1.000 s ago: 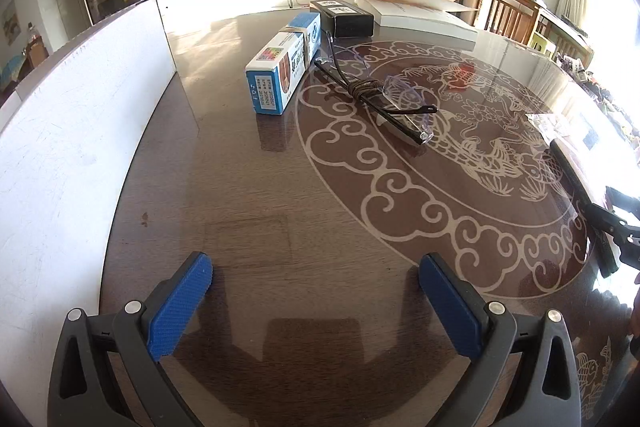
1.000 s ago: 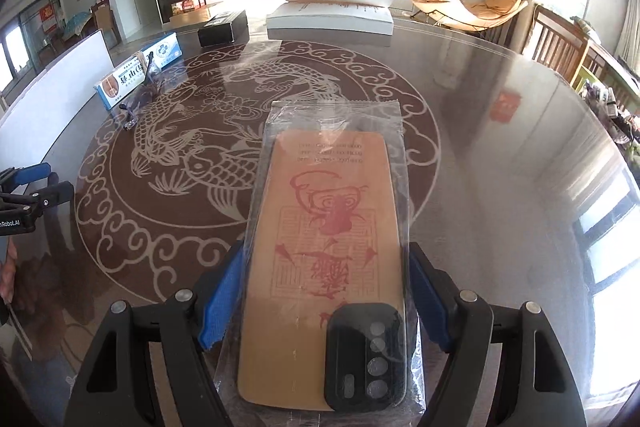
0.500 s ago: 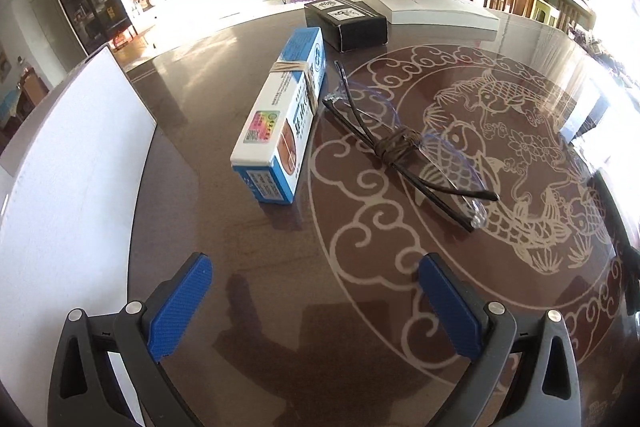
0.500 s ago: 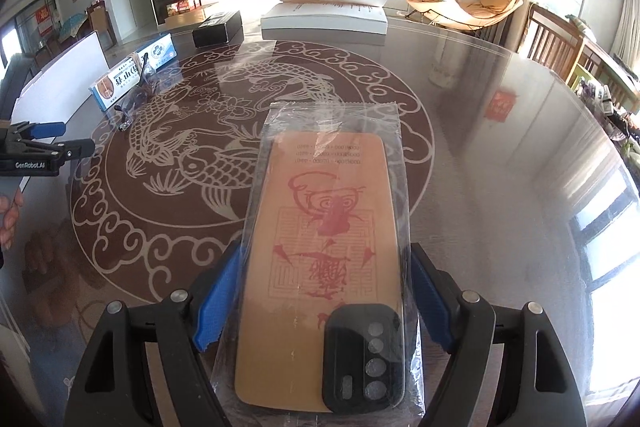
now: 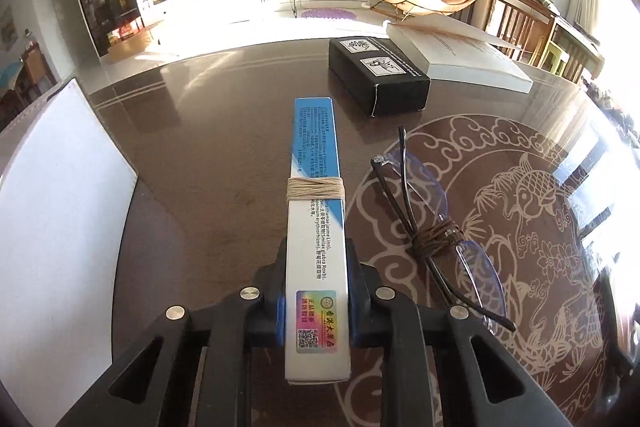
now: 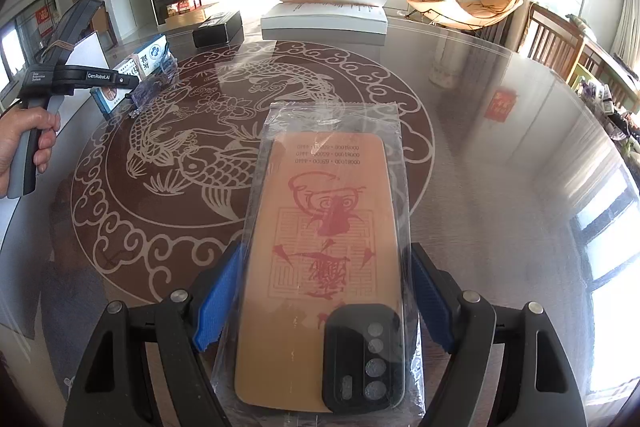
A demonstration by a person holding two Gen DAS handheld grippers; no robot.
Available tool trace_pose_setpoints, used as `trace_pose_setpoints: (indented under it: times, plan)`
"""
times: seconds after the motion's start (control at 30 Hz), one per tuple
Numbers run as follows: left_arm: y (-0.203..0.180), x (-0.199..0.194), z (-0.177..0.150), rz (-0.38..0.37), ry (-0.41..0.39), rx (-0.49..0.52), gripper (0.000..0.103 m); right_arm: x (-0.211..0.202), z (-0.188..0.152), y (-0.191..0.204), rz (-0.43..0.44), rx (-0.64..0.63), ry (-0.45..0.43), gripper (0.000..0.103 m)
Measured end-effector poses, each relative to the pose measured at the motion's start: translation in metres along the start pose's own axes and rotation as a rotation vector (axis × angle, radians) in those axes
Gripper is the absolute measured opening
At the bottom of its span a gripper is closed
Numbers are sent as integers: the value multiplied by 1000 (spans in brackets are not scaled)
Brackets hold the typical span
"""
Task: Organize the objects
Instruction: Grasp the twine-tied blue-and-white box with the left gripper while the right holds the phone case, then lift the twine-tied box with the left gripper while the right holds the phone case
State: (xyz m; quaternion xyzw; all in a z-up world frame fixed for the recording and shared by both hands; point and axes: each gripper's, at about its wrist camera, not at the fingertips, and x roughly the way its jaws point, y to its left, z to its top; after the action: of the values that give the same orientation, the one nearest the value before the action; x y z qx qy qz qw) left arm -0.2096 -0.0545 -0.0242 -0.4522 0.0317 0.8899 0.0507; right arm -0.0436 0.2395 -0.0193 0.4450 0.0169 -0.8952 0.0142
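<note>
The left gripper [image 5: 316, 291] is clamping the near end of a long blue-and-white cardboard box [image 5: 316, 227] bound with tan string, its jaws having just closed on the narrow sides while the box is pointing away over the dark glossy table [image 5: 200, 187]. Rimless glasses [image 5: 436, 235] tied with brown cord are lying just right of it, a black box [image 5: 380, 75] beyond. The right gripper [image 6: 320, 291] is gripping an orange phone case in a clear plastic bag [image 6: 324, 251].
</note>
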Motion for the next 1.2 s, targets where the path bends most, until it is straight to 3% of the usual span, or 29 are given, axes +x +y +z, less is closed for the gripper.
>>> trace_pose_setpoints:
  times: [0.3,0.4,0.43,0.47,0.5,0.53,1.2]
  plan:
    - [-29,-97,-137,0,-23,-20,22,4,3,2,7,2,1,80]
    - [-36,-117,-164,18,-37,-35,26,4,3,2,6,2,1,80]
    - [-38,-118,-168,27,-44,-35,43,5,3,2,7,2,1,80]
    - [-39,-116,-170,37,-36,-37,78,4,3,2,8,2,1,80]
    - [-37,-111,-169,48,-8,-45,96,5,3,2,11,1,2,81]
    - [-36,-107,-167,42,14,-55,103,5,3,2,16,-1,4,83]
    - [-37,-105,-169,43,17,-67,103,8,3,4,19,-10,10,89]
